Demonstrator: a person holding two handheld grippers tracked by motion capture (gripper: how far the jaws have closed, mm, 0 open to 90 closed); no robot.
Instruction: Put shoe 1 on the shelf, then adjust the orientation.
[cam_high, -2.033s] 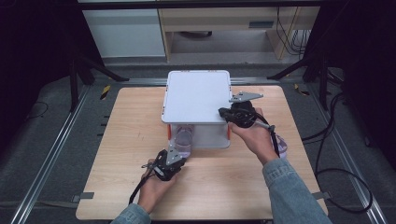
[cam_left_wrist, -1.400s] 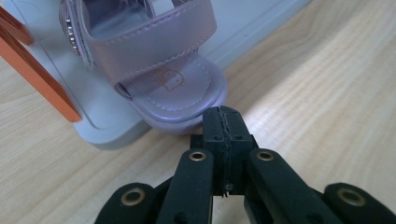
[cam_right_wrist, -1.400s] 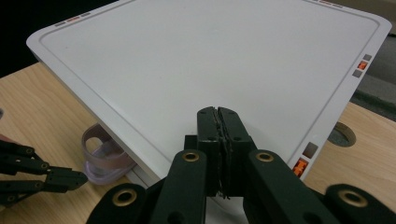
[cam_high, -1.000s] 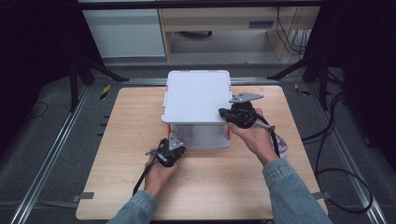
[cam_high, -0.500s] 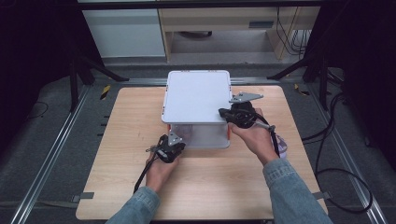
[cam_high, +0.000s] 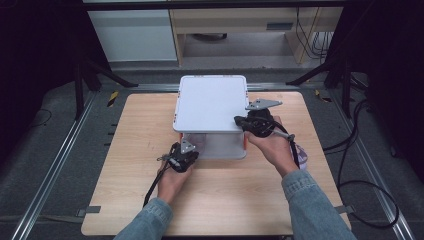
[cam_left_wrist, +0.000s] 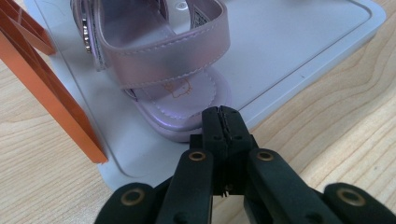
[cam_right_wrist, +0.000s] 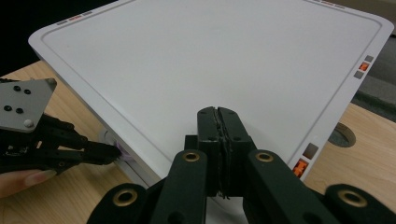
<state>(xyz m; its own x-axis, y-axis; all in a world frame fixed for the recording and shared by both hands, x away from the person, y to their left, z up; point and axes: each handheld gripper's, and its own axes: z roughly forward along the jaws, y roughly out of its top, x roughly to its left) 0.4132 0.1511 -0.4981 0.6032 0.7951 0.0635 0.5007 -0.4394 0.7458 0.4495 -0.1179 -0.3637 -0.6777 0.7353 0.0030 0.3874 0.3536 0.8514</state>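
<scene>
A white box (cam_high: 210, 102) with a flat lid (cam_right_wrist: 210, 56) stands mid-table, its front side open. Inside, a lilac sandal (cam_left_wrist: 163, 60) lies on the box's white floor panel (cam_left_wrist: 299, 42). My left gripper (cam_left_wrist: 222, 112) is shut, and its tips touch the sandal's sole at the toe. In the high view this left gripper (cam_high: 187, 148) sits at the box's front left corner. My right gripper (cam_right_wrist: 218, 112) is shut with nothing in it and rests on the lid near its front right corner. The high view shows the right gripper (cam_high: 241, 120) at the lid's right edge.
An orange ribbed part (cam_left_wrist: 42, 88) of the box stands left of the sandal. A second lilac item (cam_high: 301, 154) lies on the wooden table (cam_high: 145, 125) by the right wrist. Metal rails and cables run along the table's sides.
My left gripper has moved forward to the box front, and the sandal that stood outside is now under the lid. The right gripper has stayed on the lid.
</scene>
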